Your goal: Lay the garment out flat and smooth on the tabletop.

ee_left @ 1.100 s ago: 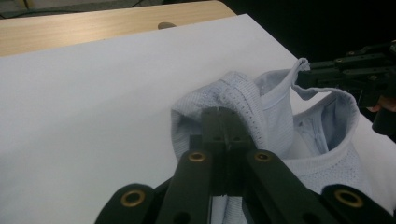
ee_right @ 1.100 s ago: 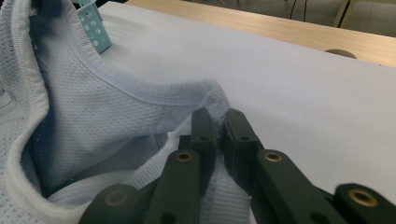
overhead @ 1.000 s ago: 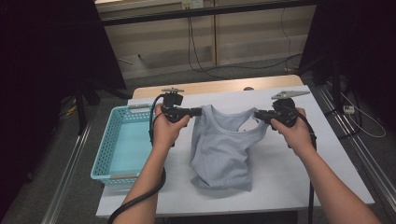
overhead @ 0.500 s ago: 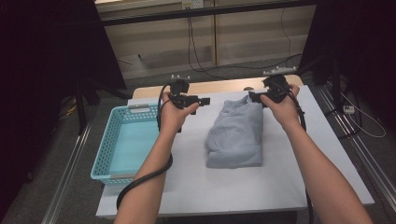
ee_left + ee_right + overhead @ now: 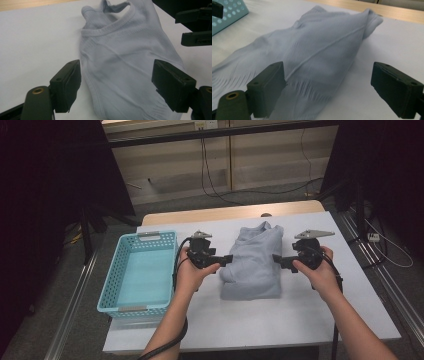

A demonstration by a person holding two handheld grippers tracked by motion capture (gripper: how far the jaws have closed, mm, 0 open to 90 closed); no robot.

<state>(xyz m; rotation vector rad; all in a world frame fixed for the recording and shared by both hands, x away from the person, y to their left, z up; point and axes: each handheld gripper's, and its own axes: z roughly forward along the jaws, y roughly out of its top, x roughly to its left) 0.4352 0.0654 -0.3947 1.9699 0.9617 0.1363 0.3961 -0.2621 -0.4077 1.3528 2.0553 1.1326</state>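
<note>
Between left gripper [image 5: 226, 260] and right gripper [image 5: 278, 261] lies grey shirt [image 5: 252, 262], both agape.

A bench [image 5: 310, 320] is seen from above, with a basket [image 5: 112, 290] set at its left side. A folded shirt [image 5: 252, 262] is laid near the middle of the bench, to the right of the basket and apart from it, its neck end turned toward the far edge. The left gripper [image 5: 226, 261] is held between basket and shirt, just beside the shirt's left edge. The right gripper [image 5: 276, 261] is held just beside the shirt's right edge. The shirt is thus flanked by both grippers, each pointed inward at it.
</note>
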